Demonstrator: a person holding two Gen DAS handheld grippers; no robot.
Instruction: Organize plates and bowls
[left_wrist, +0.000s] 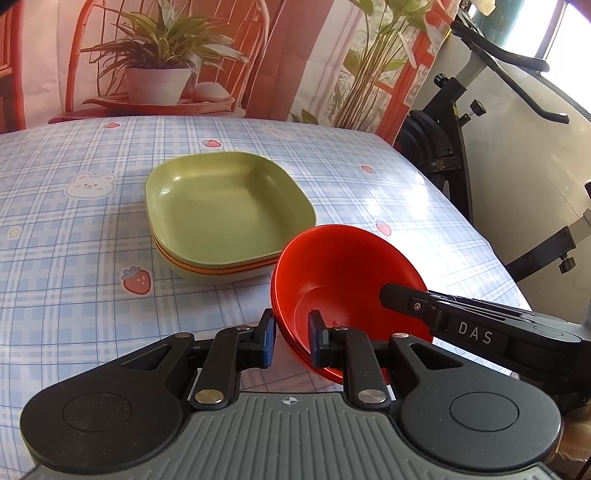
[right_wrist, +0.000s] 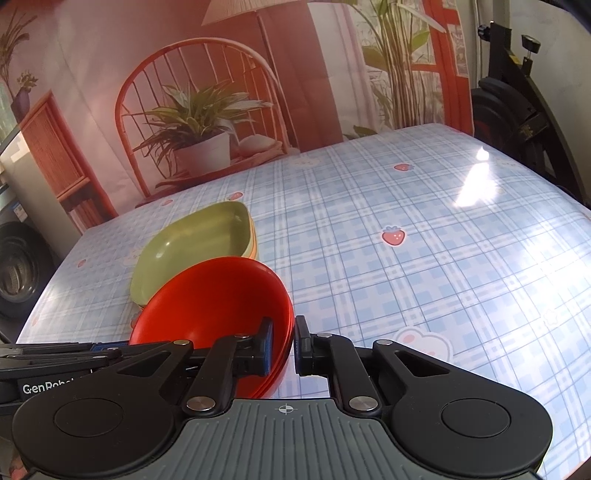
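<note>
A nested set of red bowls (left_wrist: 343, 269) (right_wrist: 218, 295) hangs tilted just above the plaid tablecloth (left_wrist: 74, 229), held from two sides. My left gripper (left_wrist: 291, 330) is shut on the near rim, with one pad inside and one outside. My right gripper (right_wrist: 282, 341) is shut on the opposite rim, and in the left wrist view it reaches in from the right (left_wrist: 391, 295). The left gripper's fingers (right_wrist: 99, 349) enter the right wrist view from the left edge. Beyond the bowls stands a stack of square plates (left_wrist: 229, 210) (right_wrist: 195, 247), green on top with an orange one lower down.
A printed backdrop (left_wrist: 166, 55) of a chair and a potted plant hangs behind the table. A black exercise bike (left_wrist: 454, 122) stands past the table's right edge. A round machine drum (right_wrist: 14, 273) sits off the left side. Bare cloth (right_wrist: 424, 240) spreads right of the bowls.
</note>
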